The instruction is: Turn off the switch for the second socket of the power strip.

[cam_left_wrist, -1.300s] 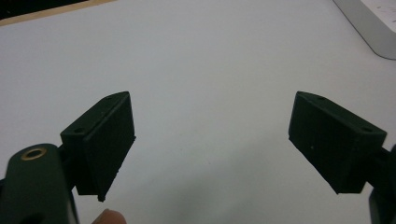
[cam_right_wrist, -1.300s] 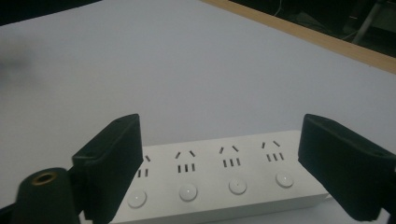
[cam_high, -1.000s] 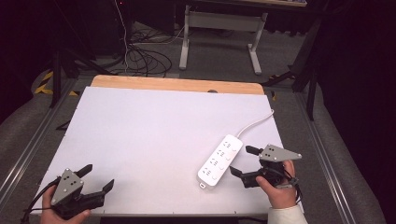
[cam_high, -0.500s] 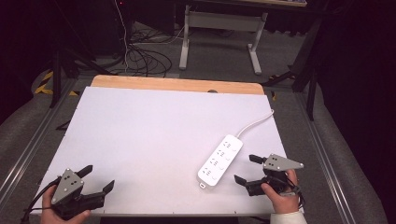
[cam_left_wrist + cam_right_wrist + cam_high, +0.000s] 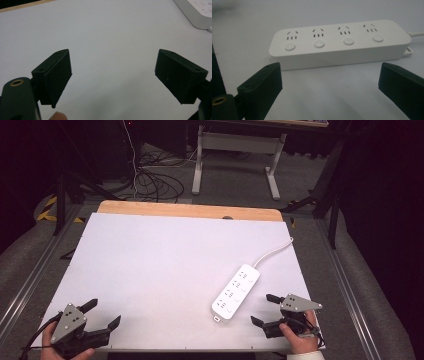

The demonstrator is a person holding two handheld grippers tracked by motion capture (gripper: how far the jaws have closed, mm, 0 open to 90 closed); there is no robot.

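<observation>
Right gripper view | power strip (image 5: 339,42) on tabletop (image 5: 165,265), near right gripper (image 5: 329,87) | both jaws spread, empty | likely rigid, light, smooth plastic; grip across long sides | left gripper (image 5: 112,75) well apart

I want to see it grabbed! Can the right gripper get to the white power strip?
Probably yes. The right gripper sits just beside the power strip with its jaws open, and nothing lies between them on the bare white tabletop.
</observation>
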